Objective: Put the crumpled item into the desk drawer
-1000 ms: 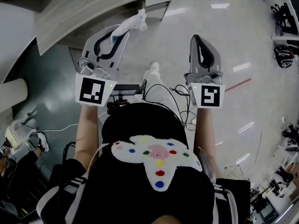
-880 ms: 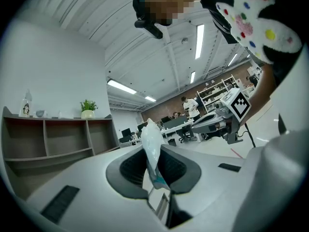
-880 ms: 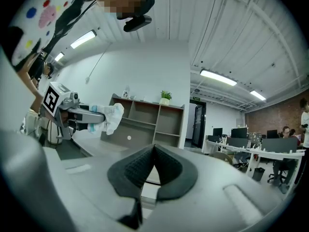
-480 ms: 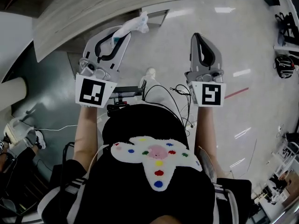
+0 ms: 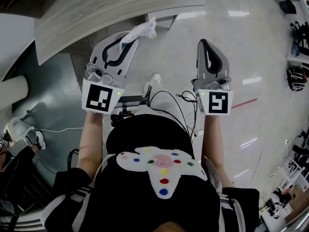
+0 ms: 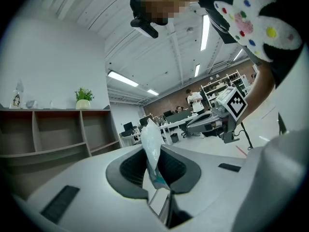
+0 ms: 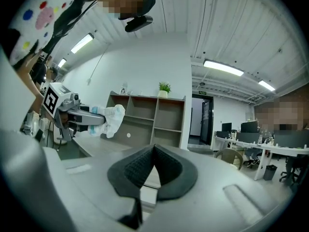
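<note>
Nearest the camera, the person's dark top carries a white plush patch [image 5: 161, 170] with coloured dots, and bare forearms reach forward on either side of it. Black cables [image 5: 169, 100] hang between the forearms. Each forearm ends at a marker cube, left cube [image 5: 101, 96] and right cube [image 5: 216, 103]. Beyond the left cube, the left gripper [image 5: 126, 41] is clenched on the crumpled item [image 5: 141, 31]. This is a white, bag-like wad with a blue-green patch, pinched between the pads and projecting past the jaw tips. The item is held in the air close to the near edge of the pale wood-grain desk [image 5: 106, 8] and does not touch it. The right gripper [image 5: 203, 43] sits well to the right of the left one, level with it, over bare glossy floor [image 5: 241, 47]. Its jaws are pressed together with nothing between them. A pale boxed unit [image 5: 161, 18] sits under the desk edge, just beyond the item; whether it is the drawer cannot be determined. Farther off, an open shelf unit [image 7: 154, 117] stands against the wall with a small potted plant [image 7: 164, 88] on top.
</note>
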{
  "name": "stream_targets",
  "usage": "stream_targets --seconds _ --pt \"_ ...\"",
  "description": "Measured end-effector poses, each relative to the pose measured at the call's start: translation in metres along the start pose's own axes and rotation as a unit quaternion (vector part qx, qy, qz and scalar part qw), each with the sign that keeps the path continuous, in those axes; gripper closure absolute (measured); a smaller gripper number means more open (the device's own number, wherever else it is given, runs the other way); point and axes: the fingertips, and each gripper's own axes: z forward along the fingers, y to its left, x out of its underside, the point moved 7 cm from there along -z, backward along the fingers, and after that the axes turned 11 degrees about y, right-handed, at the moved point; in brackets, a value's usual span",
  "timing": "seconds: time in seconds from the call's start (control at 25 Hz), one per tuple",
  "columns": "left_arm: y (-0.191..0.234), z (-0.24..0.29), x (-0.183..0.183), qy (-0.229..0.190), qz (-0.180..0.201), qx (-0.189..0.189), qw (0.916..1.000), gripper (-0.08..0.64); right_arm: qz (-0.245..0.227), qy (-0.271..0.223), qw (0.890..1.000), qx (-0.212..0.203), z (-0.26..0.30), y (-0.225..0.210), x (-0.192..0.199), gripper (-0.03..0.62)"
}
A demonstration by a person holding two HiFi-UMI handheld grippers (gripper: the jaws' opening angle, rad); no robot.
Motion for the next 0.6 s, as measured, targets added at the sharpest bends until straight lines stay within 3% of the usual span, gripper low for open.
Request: stream_targets --seconds 0.44,0.6 --pt "-0.003 0.022 0.001 -0.002 0.012 0.024 0.9996 0.508 0.010 0.023 1.000 -0.014 0.014 0.000 0.021 0.583" --pt "0.006 0.029 0.007 -0.003 -0.002 0.029 0.9996 0.508 0.022 0.028 0.999 -0.006 0.019 0.005 0.024 0.583"
